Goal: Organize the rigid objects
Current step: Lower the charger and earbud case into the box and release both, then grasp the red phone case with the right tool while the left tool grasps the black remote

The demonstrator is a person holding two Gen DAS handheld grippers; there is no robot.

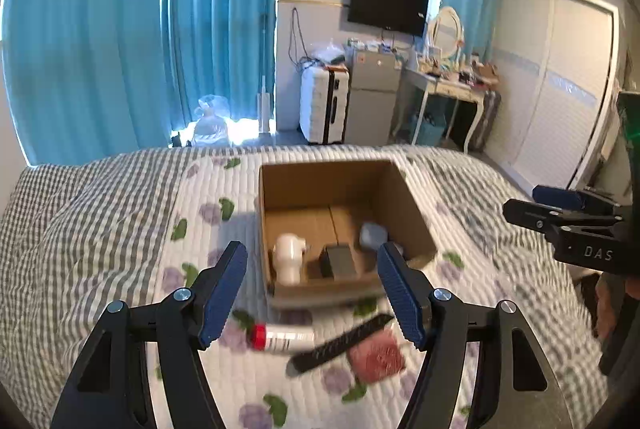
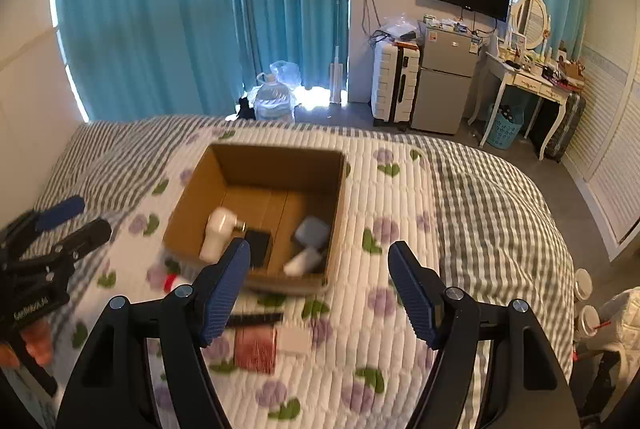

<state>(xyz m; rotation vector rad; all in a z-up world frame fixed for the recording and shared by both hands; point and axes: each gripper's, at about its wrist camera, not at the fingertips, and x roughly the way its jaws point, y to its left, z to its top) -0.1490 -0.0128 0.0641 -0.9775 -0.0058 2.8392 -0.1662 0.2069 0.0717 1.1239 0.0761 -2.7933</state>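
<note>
An open cardboard box [image 1: 328, 173] [image 2: 280, 165] sits on the quilted bed. It holds a white bottle [image 1: 290, 257] [image 2: 218, 233], a black block [image 1: 338, 261] [image 2: 258, 245], a blue-grey piece [image 1: 372, 235] [image 2: 312, 231] and a small white item [image 2: 302, 261]. On the quilt in front of the box lie a red-capped white bottle [image 1: 280, 337], a black comb [image 1: 344, 343] [image 2: 256, 319], a dark red square [image 1: 376, 357] [image 2: 256, 349] and a white card [image 2: 294, 341]. My left gripper [image 1: 312, 253] [image 2: 80, 219] hangs open above these, holding nothing. My right gripper [image 2: 319, 248] [image 1: 528, 203] is open and empty too, right of the box.
The bed's far edge drops to the floor by blue curtains [image 1: 100, 49], where a water jug [image 2: 274, 99] stands. A white suitcase [image 1: 324, 105], a small fridge [image 1: 372, 97], a dressing table [image 1: 448, 85] and a wardrobe [image 1: 560, 77] line the far walls.
</note>
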